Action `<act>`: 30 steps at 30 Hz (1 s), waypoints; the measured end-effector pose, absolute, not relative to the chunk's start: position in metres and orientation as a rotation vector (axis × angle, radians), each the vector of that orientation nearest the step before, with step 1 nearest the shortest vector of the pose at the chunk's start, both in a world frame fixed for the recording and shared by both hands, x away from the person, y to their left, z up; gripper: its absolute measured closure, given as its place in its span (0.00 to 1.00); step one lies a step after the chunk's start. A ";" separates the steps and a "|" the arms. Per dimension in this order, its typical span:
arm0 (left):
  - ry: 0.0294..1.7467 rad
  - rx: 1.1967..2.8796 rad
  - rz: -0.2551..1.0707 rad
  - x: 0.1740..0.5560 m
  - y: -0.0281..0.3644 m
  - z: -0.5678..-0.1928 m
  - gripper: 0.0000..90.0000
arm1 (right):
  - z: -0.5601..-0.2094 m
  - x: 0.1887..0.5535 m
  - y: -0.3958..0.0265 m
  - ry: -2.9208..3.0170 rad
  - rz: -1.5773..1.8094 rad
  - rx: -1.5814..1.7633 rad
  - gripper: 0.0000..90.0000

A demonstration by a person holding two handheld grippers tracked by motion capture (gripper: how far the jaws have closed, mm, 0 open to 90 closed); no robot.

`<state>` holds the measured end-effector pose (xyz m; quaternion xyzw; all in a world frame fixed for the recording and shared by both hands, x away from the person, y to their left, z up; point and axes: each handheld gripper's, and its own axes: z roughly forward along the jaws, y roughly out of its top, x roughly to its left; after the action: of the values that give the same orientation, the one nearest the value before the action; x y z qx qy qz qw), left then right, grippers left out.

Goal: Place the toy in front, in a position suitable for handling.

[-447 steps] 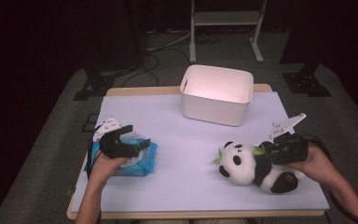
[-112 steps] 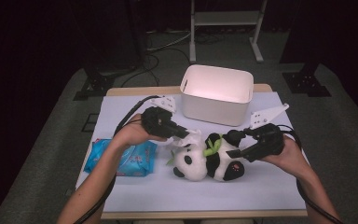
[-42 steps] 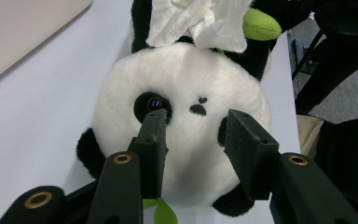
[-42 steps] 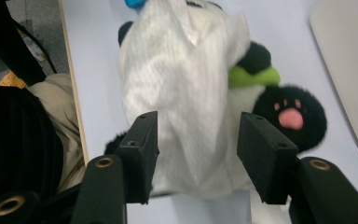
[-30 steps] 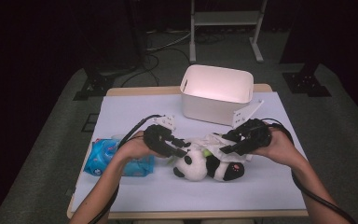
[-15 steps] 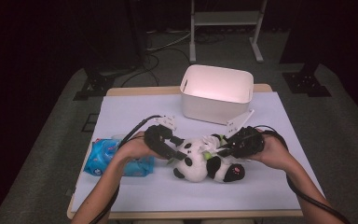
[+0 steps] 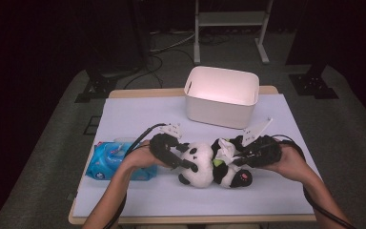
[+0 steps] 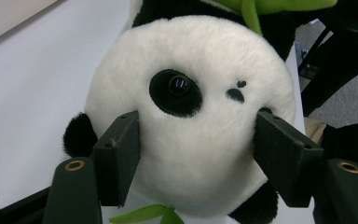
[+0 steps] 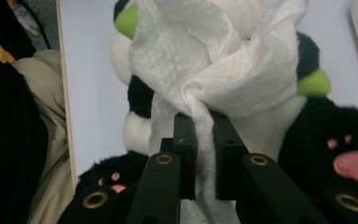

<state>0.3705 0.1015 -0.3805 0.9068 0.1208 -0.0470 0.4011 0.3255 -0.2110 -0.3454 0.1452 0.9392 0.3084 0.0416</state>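
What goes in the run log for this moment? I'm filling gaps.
left gripper: around panda head | right gripper: shut on wipe | wipe on panda body

A white-covered rectangular worktop (image 7: 138, 112) with a pale wooden edge stands on a grey carpeted floor (image 7: 52, 143). Beyond its far side, black cables (image 7: 164, 47) trail across the floor beside the white metal legs of a stand (image 7: 228, 21). Black stand feet (image 7: 93, 90) rest at far left and far right. The surroundings lie in darkness.
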 end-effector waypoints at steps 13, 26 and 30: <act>0.301 2.264 -0.059 0.358 0.104 -0.384 0.38 | -0.346 0.322 -0.223 2.868 0.900 0.515 0.91; 0.286 2.278 -0.035 0.355 0.103 -0.384 0.38 | -0.331 0.343 -0.181 2.849 0.910 0.419 0.91; 0.290 2.277 -0.031 0.355 0.103 -0.384 0.38 | -0.334 0.343 -0.183 2.852 0.908 0.426 0.91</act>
<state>0.3548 0.1030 -0.3838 0.9045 0.1152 -0.0125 0.4104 0.3426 -0.1834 -0.3336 0.1408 0.9417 0.2997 0.0591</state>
